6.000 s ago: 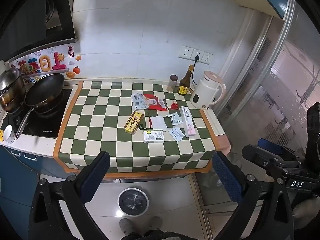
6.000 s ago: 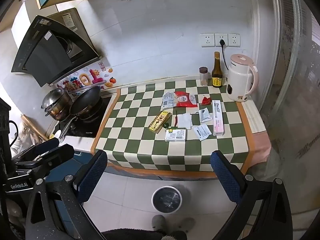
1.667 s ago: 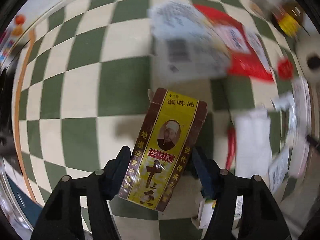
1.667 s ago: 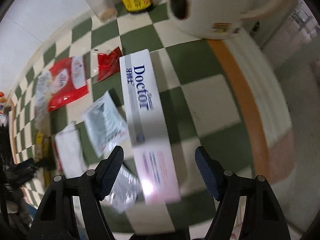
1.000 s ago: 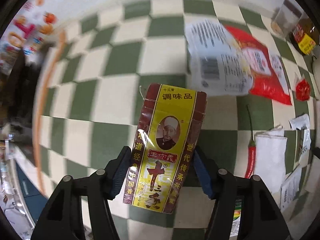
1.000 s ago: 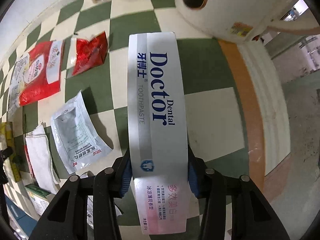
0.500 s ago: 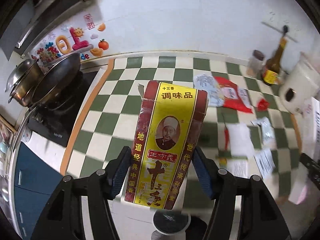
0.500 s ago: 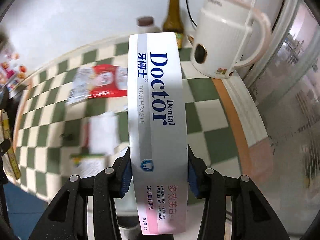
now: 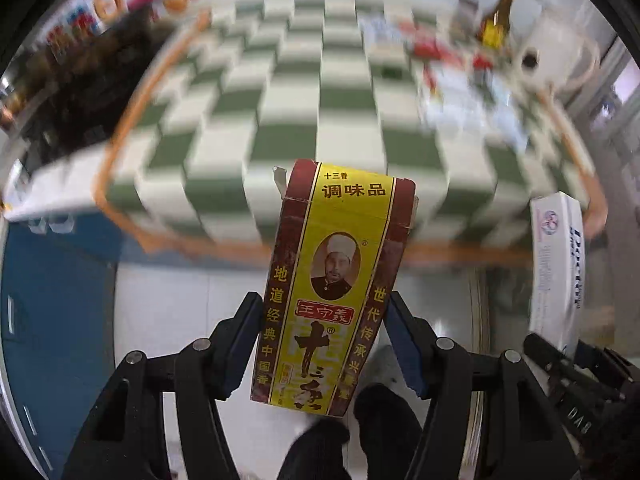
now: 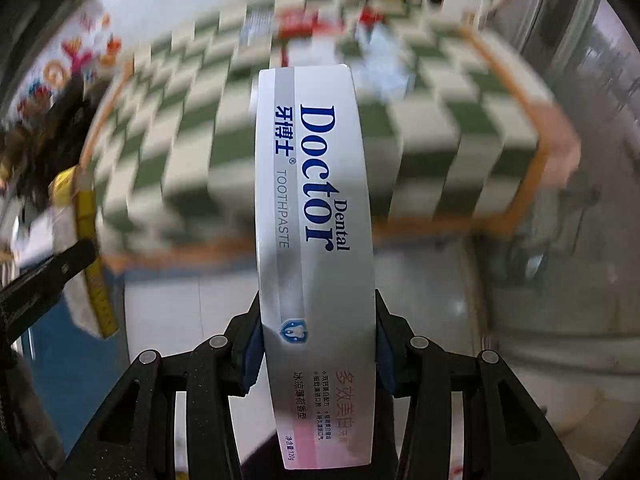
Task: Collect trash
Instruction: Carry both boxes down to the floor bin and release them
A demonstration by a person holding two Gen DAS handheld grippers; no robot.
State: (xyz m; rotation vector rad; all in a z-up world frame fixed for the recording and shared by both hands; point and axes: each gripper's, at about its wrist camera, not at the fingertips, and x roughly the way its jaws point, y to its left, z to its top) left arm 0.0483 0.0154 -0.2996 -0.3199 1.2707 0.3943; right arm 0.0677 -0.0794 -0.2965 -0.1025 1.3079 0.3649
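My left gripper (image 9: 320, 340) is shut on a yellow and maroon spice box (image 9: 336, 280), held upright in front of the counter's front edge and above the floor. My right gripper (image 10: 316, 344) is shut on a long white toothpaste box (image 10: 316, 208) marked "Doctor Dental". The toothpaste box (image 9: 556, 264) also shows at the right of the left wrist view, and the spice box (image 10: 90, 236) edge-on at the left of the right wrist view. Both grippers point steeply down. The trash bin is not in view.
The green and white checkered counter (image 9: 288, 120) lies blurred behind, with wrappers (image 9: 452, 80) at its far right. A white kettle (image 9: 552, 52) and brown bottle (image 9: 496, 16) stand at the back. A dark pan (image 9: 96, 80) is at left. Blue cabinet (image 9: 56, 280) and pale floor (image 10: 192, 320) below.
Both grippers have pulled back off the counter with their boxes; the counter's front edge and the floor now lie under them. The scene is blurred by motion.
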